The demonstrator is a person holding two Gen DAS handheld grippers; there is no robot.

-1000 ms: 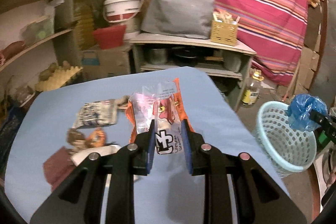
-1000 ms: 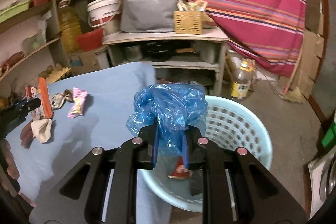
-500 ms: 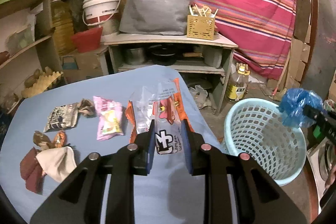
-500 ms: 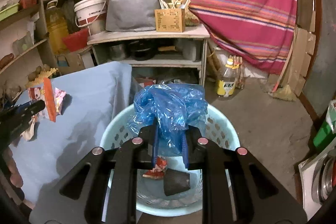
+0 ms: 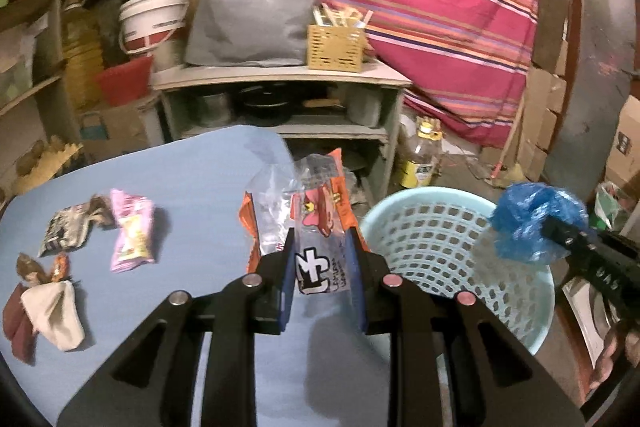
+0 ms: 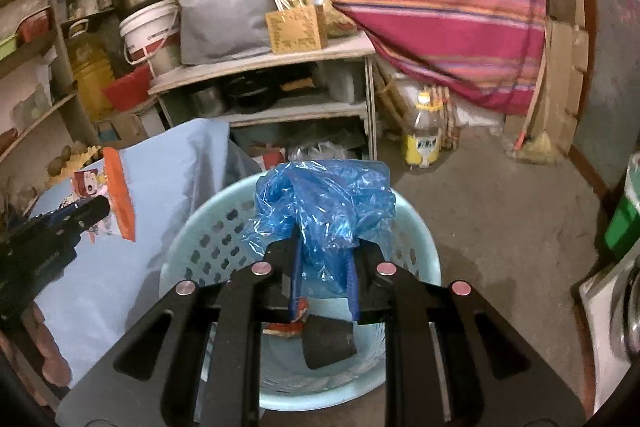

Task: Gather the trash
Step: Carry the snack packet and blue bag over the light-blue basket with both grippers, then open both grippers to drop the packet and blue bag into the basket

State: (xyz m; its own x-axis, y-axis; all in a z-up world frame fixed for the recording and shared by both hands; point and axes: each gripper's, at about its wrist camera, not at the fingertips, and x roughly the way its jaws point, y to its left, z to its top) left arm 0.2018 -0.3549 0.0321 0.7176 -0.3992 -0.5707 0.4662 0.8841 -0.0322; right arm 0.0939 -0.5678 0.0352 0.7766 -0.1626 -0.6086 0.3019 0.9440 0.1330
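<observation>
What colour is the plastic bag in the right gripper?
Translucent blue; the plastic bag shows best in the right wrist view, clamped in the right gripper.

Blue table (image 5: pixel 192 187), wrappers (image 5: pixel 132 235) (crumpled), cloth (image 5: pixel 56 311)

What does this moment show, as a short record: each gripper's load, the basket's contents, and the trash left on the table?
left gripper: shut on snack wrapper, above the table's edge beside the basket
right gripper: shut on blue plastic bag, over the basket
basket: on the floor beside the table; holds a red scrap and a dark piece
table: pink wrapper, grey wrapper, crumpled cloth, small brown scraps
</observation>
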